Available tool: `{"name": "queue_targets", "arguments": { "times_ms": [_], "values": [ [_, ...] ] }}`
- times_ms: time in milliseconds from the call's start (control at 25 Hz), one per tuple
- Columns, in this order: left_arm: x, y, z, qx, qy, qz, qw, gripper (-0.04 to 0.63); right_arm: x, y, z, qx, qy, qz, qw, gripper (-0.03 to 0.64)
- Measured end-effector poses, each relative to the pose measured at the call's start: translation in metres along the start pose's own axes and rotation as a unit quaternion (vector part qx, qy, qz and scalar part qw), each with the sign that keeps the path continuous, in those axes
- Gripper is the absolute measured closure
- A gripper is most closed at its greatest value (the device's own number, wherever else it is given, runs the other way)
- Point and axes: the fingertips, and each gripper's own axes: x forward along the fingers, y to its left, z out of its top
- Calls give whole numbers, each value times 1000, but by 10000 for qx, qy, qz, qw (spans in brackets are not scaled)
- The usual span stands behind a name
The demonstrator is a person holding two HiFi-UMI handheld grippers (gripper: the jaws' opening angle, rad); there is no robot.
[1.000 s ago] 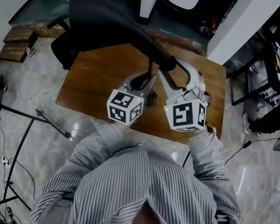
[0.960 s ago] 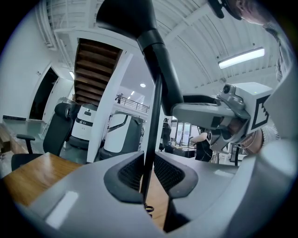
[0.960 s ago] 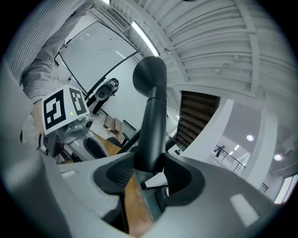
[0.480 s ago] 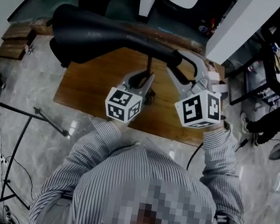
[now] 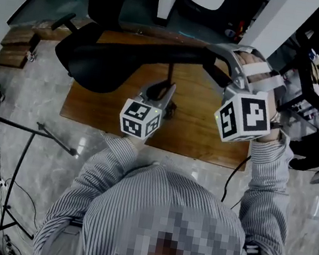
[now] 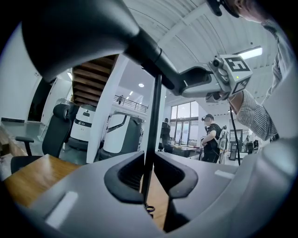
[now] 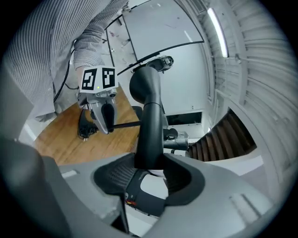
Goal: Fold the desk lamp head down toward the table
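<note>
Matte black desk lamp. Warm brown woodgrain table. Grey-white pinstripe shirt. White marker cube, black squares. Pale grey veined marble floor.

- Head view: from overhead, steeply down onto the desk.
- Left gripper view: close, level, facing the right claw.
- Right gripper view: close, facing back at the left claw over the same desk.
</note>
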Motion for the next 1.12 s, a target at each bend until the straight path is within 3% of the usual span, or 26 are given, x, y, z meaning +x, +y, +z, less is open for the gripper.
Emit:
{"name": "queue_targets", "arguments": {
  "times_ms": [200, 480, 800, 1120],
  "values": [
    [0, -1, -1, 37, -35, 19, 10000, 531, -6, -14, 3, -924, 312, 164, 9951, 426],
    [1, -1, -1, 95, -221, 159, 9996, 531, -8, -23, 5, -1618, 549, 408, 9845, 426],
    [0, 2, 1, 118, -378, 261, 9989, 531, -11, -25, 12, -1970, 658, 964, 9734, 426],
    [0, 3, 0, -39, -431, 300, 9986, 524, -11, -27, 13, -1931, 525, 906, 9756, 426]
  ]
}}
